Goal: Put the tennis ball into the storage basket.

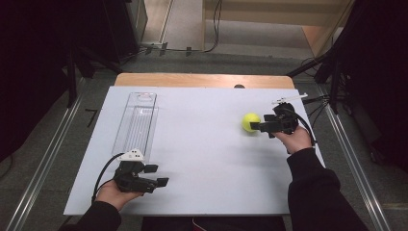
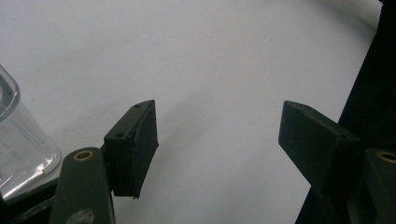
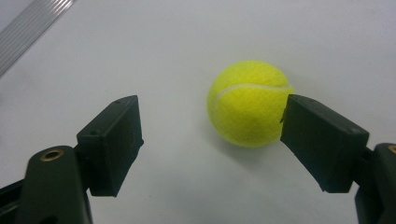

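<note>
A yellow tennis ball rests on the white table at the right. My right gripper is open just beside it, jaws pointing left at it. In the right gripper view the tennis ball lies just ahead of the open right gripper, close to the right-hand jaw and apart from the left one. My left gripper is held low at the front left, open with nothing between its jaws. The left gripper looks over bare white table.
A clear plastic rectangular container lies lengthwise on the table's left side, just beyond the left gripper; its corner is at the left of the left gripper view. The table's front edge runs close by the left hand. Cables and dark stands surround the table.
</note>
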`<state>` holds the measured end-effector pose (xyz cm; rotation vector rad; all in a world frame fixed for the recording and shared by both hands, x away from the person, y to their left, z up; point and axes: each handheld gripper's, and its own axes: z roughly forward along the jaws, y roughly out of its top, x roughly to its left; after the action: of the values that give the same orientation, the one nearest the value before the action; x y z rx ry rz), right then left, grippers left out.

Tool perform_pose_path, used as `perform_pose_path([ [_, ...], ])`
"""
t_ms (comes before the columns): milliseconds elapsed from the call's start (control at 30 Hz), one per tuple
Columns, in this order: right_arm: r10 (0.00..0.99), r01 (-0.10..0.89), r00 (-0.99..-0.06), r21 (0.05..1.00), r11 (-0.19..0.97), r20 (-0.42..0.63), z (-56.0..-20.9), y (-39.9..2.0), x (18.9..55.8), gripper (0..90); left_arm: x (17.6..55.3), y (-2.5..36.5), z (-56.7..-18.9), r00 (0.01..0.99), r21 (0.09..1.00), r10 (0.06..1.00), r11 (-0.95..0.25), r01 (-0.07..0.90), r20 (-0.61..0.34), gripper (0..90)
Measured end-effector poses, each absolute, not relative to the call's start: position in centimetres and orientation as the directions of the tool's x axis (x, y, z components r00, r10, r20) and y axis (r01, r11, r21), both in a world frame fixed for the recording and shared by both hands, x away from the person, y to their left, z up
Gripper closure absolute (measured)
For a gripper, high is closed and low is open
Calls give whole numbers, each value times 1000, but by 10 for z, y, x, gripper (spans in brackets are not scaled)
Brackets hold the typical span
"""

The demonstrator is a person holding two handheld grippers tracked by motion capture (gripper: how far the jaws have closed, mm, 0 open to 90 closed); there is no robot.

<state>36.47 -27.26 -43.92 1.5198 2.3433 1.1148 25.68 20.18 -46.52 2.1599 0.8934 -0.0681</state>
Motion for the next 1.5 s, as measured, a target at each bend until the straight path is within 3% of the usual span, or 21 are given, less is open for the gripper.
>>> perform_pose_path([
  [1500, 868, 722, -448, 659, 211, 213, -443, -257, 418, 186, 253, 208, -467, 734, 640, 592, -429, 637, -333, 292],
])
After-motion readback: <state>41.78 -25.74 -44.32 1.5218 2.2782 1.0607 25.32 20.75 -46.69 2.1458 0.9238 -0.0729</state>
